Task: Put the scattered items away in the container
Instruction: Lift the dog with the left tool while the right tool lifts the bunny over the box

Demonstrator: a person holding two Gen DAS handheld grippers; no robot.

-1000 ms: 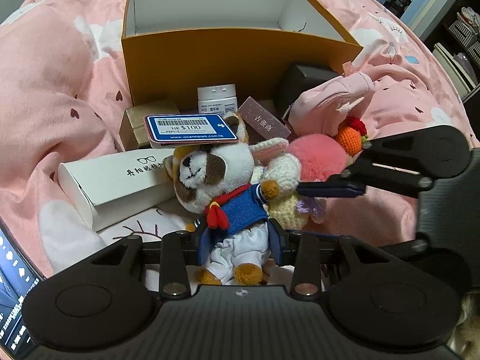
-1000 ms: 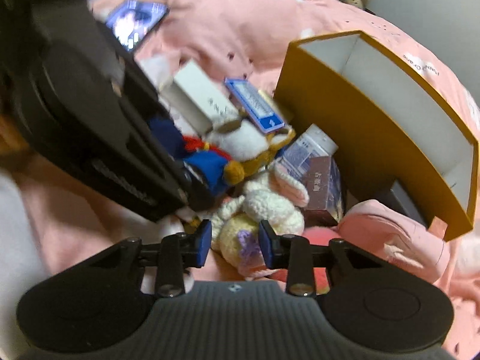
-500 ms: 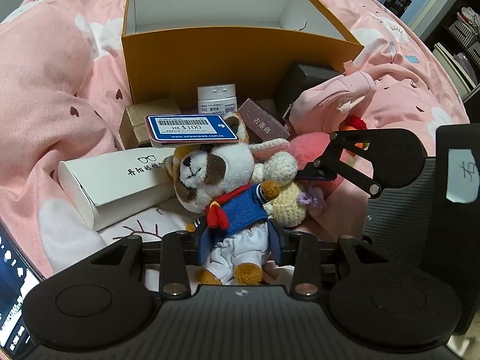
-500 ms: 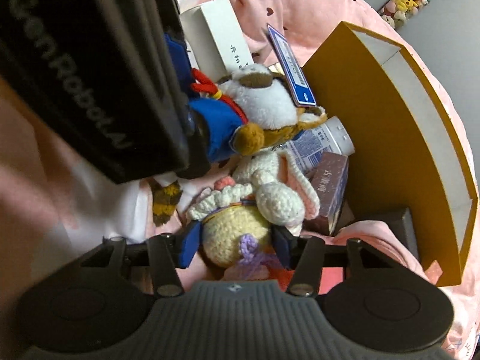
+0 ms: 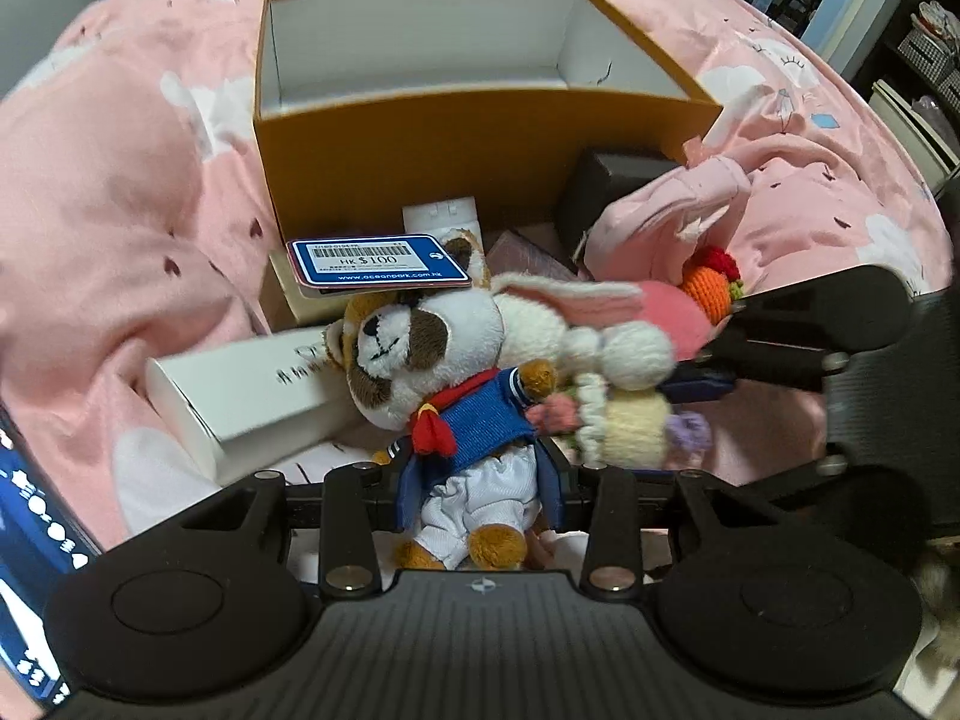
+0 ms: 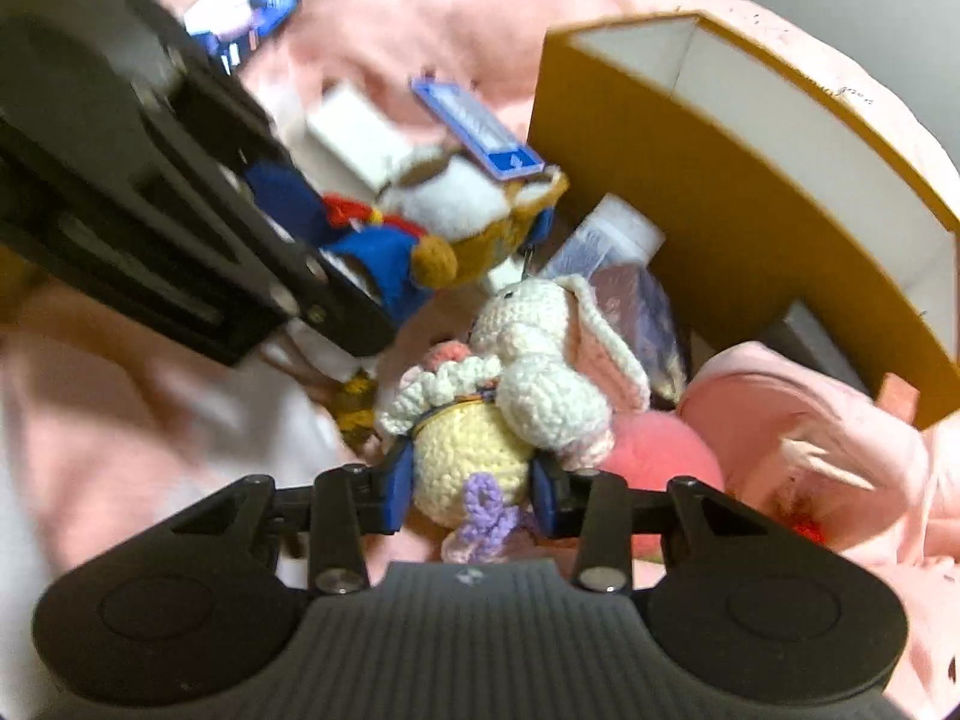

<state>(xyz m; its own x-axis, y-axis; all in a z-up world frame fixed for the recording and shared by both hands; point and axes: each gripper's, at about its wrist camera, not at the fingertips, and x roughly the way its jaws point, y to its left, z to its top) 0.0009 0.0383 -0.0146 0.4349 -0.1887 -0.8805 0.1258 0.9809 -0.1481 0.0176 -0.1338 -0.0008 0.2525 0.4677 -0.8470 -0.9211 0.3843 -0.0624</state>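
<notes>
The left gripper (image 5: 477, 492) clamped the sailor-suited plush dog (image 5: 444, 378) by its white shorts while the right gripper (image 6: 471, 483) squeezed the crocheted bunny (image 6: 510, 396) around its yellow body, both toys just before the orange box (image 5: 480, 138).
</notes>
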